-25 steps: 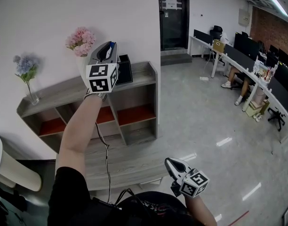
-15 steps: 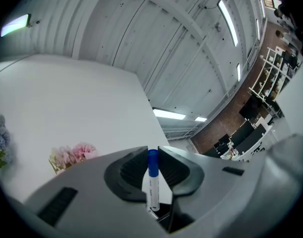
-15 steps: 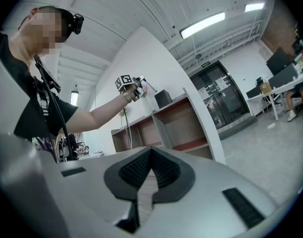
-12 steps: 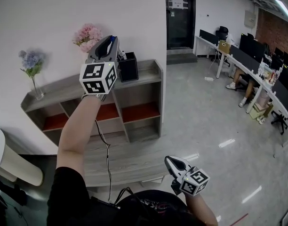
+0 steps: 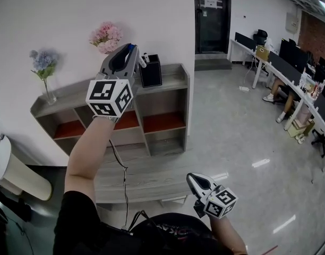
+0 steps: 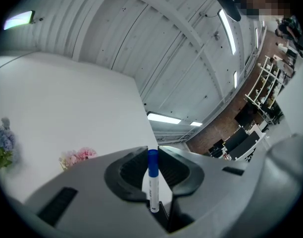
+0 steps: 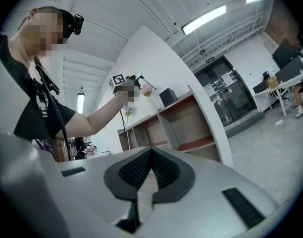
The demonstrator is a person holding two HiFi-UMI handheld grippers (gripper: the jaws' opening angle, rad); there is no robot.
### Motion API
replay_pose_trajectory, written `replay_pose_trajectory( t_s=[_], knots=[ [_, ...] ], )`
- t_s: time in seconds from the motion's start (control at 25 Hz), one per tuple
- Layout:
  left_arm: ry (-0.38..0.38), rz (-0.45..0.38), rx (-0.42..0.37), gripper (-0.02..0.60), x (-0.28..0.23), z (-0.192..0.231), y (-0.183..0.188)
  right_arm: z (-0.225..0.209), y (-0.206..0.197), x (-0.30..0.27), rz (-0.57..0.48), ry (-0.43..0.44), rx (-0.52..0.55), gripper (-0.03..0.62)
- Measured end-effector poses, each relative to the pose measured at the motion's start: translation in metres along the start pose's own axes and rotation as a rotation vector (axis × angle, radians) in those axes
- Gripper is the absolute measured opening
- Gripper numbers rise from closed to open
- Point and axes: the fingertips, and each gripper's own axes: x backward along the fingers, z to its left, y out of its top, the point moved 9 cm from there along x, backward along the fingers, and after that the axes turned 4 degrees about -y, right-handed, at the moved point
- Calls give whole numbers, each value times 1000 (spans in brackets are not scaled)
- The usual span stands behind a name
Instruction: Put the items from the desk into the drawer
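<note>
My left gripper (image 5: 134, 53) is raised at arm's length in front of the grey shelf unit (image 5: 168, 84), shut on a white marker with a blue cap (image 6: 152, 178). The marker stands between the pads, and its white end (image 5: 140, 62) pokes out beside the jaws. A black pen holder (image 5: 150, 70) stands on the shelf top just right of that gripper. My right gripper (image 5: 196, 179) hangs low by the person's body, shut with nothing in it; in its own view the pads (image 7: 150, 157) meet. No desk or drawer shows.
A vase of pink flowers (image 5: 106, 37) and one of blue flowers (image 5: 43, 60) stand on the shelf top against the white wall. A low wooden platform (image 5: 146, 177) lies below the shelf. Desks with seated people (image 5: 282, 89) fill the far right.
The left gripper, with the marker still in it, has drawn back from the black pen holder toward the person. The head view has swung left. The right gripper has stayed put.
</note>
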Motion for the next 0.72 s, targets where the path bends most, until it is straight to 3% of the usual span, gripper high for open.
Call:
replay_pose_trajectory(
  t_s=[0.72],
  knots=[
    [7,80,174,72,84,-62,-11,0,2,24,17,101,-3,11]
  ],
)
